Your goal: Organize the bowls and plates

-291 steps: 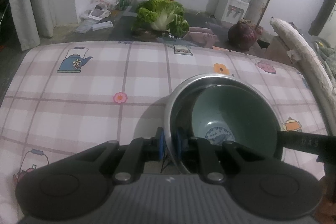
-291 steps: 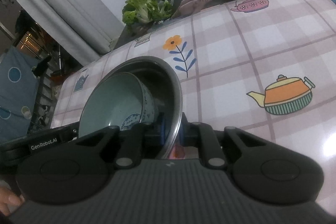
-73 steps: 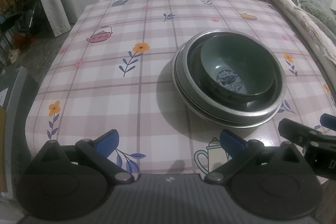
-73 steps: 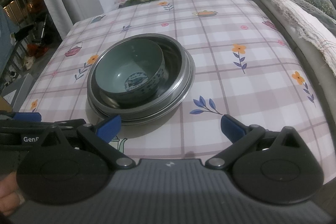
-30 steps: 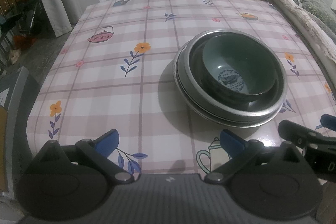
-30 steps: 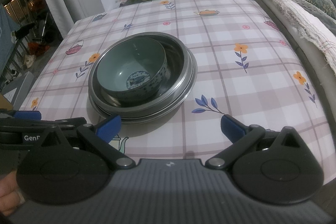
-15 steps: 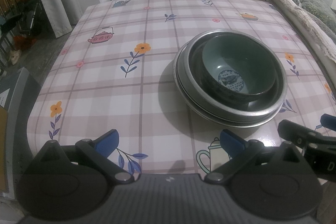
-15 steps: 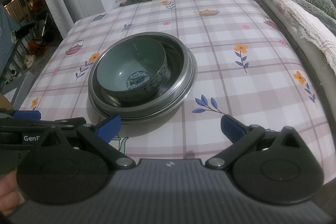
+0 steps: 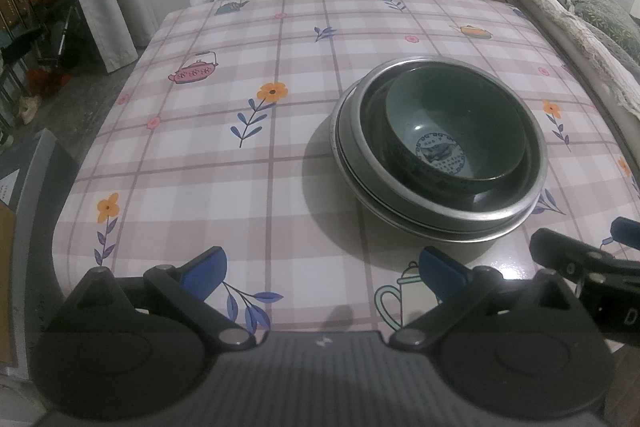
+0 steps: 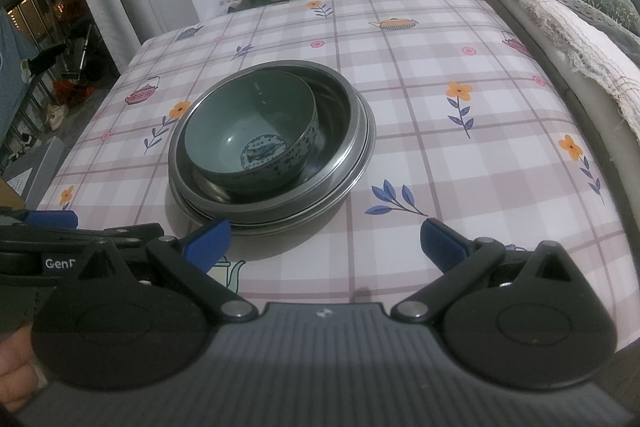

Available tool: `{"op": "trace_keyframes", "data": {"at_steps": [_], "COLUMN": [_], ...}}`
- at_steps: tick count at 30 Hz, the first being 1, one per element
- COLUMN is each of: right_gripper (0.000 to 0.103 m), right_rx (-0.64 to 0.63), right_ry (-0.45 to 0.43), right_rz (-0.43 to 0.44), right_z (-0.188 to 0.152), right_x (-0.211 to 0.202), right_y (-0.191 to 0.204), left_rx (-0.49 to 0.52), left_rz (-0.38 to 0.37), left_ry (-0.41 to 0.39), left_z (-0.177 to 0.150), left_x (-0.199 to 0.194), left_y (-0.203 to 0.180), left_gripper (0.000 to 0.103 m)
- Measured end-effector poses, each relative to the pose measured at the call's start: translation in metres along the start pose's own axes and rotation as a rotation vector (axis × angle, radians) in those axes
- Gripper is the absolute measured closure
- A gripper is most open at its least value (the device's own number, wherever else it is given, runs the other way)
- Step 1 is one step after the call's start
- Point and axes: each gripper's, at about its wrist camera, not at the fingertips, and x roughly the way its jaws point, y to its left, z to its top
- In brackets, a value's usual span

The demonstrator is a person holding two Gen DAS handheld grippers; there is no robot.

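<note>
One ceramic bowl (image 10: 252, 135), one steel bowl (image 10: 336, 95), one steel plate (image 10: 362, 163), two tools.

— Dim in here; cool light from overhead, soft glare on the table (image 9: 280, 155) near its front edge.

— The stacked bowls (image 10: 272, 147) throw a shadow to their left. A small highlight sits inside the top one.

— Edges bow with the fisheye, corners go dark, and the far wall is soft.

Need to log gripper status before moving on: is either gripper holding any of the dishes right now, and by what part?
Nothing is held. The left gripper and right gripper are both open, short of the stack: ceramic bowl nested in the metal bowl.
</note>
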Motion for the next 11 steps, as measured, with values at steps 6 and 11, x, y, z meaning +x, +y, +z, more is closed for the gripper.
{"op": "trace_keyframes", "data": {"at_steps": [6, 11], "right_gripper": [0.001, 0.001], "right_rx": [0.0, 0.0], "right_ry": [0.0, 0.0], "right_rz": [-0.001, 0.0], "right_z": [-0.0001, -0.0001], "right_x": [-0.0002, -0.0003], "right_y": [0.0001, 0.0003], "left_rx": [0.0, 0.0], "left_rz": [0.0, 0.001], "left_ry": [0.001, 0.0], "left_z": [0.0, -0.0001], "left_x": [0.0, -0.0001], "left_y": [-0.0002, -0.0005], "left_gripper": [0.0, 0.0]}}
